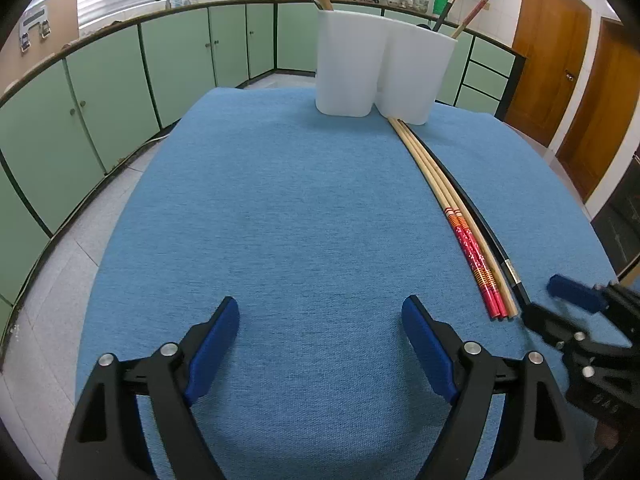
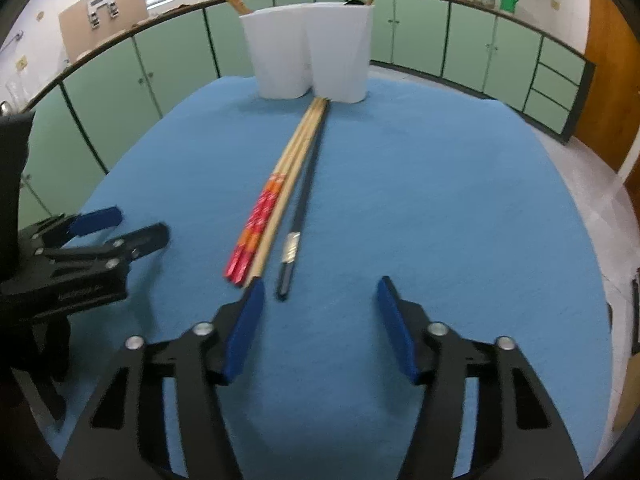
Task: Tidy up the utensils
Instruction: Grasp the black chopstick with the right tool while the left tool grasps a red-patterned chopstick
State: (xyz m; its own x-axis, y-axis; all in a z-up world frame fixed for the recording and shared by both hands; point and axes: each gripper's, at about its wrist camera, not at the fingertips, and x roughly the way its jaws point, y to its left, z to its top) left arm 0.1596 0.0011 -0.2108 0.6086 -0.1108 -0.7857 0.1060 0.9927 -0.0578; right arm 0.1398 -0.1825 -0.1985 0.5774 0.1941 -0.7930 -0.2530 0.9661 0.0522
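you're at the pick-up step: your right gripper (image 2: 320, 312) has its jaws apart and empty, the black chopstick (image 2: 298, 216) just ahead between them; ease forward and close on it alone, then carry it to the white holder (image 2: 312, 56); left gripper (image 1: 320, 340) idles with jaws apart

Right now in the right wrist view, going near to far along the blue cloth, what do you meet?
right gripper, open → black chopstick beside the red-ended wooden chopsticks → white two-compartment holder with chopsticks standing in it → green cabinets.
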